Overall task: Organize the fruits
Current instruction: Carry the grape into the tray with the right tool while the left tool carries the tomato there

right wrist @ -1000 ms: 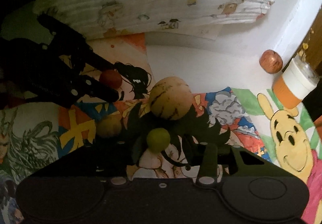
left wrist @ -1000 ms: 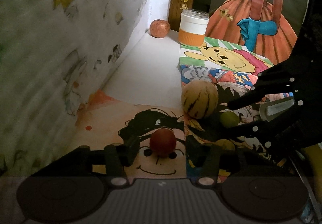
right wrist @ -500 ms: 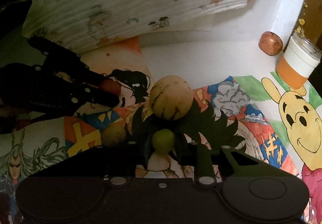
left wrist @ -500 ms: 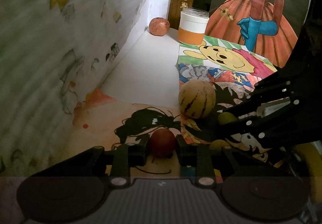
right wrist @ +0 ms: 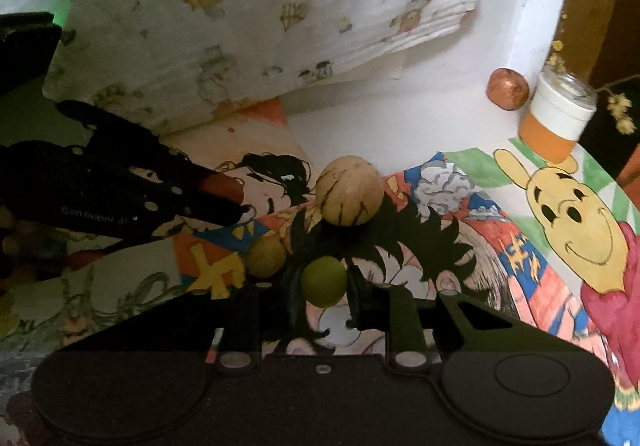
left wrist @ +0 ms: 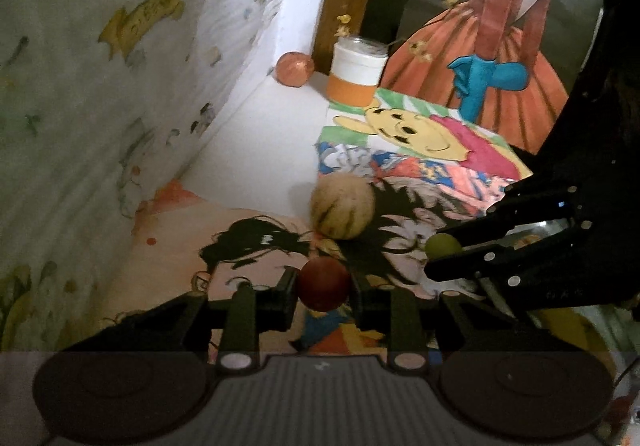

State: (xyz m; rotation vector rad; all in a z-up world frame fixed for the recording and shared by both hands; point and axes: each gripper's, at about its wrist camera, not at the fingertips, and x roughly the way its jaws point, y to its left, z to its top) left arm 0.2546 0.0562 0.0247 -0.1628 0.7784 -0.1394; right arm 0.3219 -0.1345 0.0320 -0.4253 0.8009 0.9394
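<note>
Two grippers, five fruits. Left gripper (left wrist: pixel 323 286) pinching one red fruit (left wrist: pixel 323 284); right gripper (right wrist: pixel 323 284) pinching one green fruit (right wrist: pixel 323 282). On drawings: one striped melon (right wrist: pixel 349 190), one yellowish fruit (right wrist: pixel 265 258). By one jar (right wrist: pixel 558 117): one reddish fruit (right wrist: pixel 508 89).

My left claw (right wrist: pixel 224 197) hid most of the red fruit (right wrist: pixel 222 185) from the right cam. The yellowish fruit (right wrist: pixel 265 257) sat half behind my right claw's finger. Both handles ran off the bottom edge, and everything was pretty dim.
</note>
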